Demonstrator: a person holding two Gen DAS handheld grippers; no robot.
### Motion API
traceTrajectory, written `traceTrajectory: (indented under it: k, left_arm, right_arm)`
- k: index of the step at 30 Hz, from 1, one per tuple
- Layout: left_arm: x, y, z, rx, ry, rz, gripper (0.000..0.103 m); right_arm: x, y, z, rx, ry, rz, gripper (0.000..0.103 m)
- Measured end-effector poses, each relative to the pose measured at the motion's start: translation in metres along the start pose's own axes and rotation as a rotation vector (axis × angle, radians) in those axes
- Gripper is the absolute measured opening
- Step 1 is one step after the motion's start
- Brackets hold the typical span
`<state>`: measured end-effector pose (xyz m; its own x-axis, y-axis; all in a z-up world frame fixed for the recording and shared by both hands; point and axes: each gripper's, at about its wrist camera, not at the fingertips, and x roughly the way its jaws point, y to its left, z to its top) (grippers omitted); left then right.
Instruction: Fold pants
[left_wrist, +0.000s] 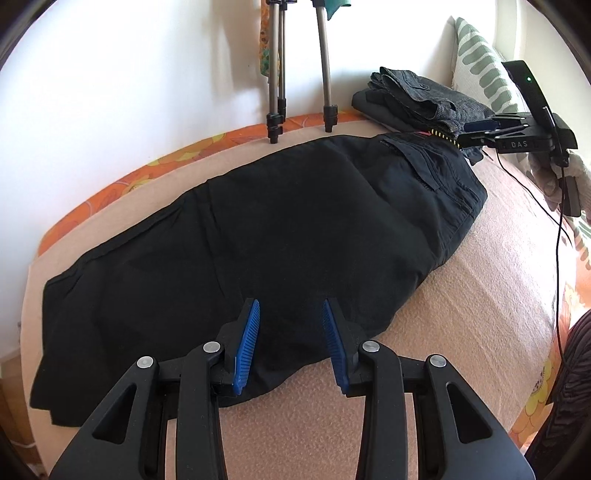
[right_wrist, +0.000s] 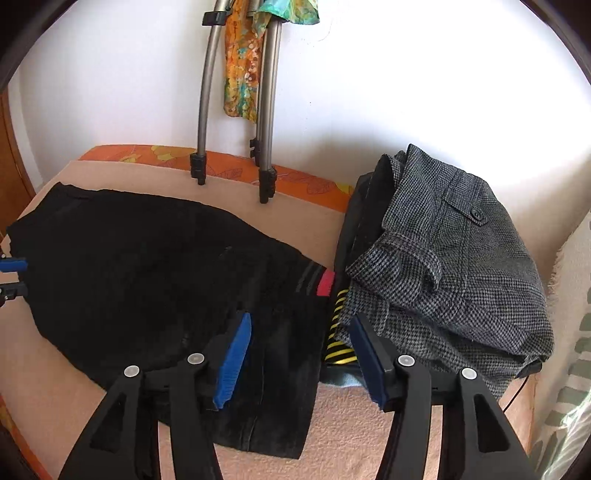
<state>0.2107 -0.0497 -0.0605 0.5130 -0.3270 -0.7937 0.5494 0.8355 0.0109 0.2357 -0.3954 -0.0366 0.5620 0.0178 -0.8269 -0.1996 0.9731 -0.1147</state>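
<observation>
Black pants (left_wrist: 258, 229) lie flat on a beige blanket (left_wrist: 480, 314), folded lengthwise, waistband at the right, leg ends at the left. My left gripper (left_wrist: 291, 310) is open and empty, just above the near edge of the legs. My right gripper (right_wrist: 301, 326) is open and empty above the waistband end of the pants (right_wrist: 147, 280), which has a red tag (right_wrist: 325, 283). The right gripper also shows in the left wrist view (left_wrist: 476, 134), at the waistband's far corner.
A pile of folded grey and dark clothes (right_wrist: 443, 273) sits right of the waistband, also in the left wrist view (left_wrist: 417, 99). Tripod legs (left_wrist: 299, 74) stand at the bed's far edge by the white wall. A patterned pillow (left_wrist: 484, 66) is at the far right. A cable (left_wrist: 557, 258) hangs there.
</observation>
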Motion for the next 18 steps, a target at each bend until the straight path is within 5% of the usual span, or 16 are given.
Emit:
traceTrajectory:
  k: [8,18]
  left_arm:
    - [-0.014,-0.007,-0.029,-0.018,0.031,-0.015,0.034]
    - [-0.008,-0.038,-0.042,0.021,0.072,-0.07,0.034]
  right_arm:
    - [-0.035,0.099,-0.038,-0.24,0.005,0.185,0.059]
    - [-0.002,0.207,-0.037,-0.554,-0.007,0.188,0.057]
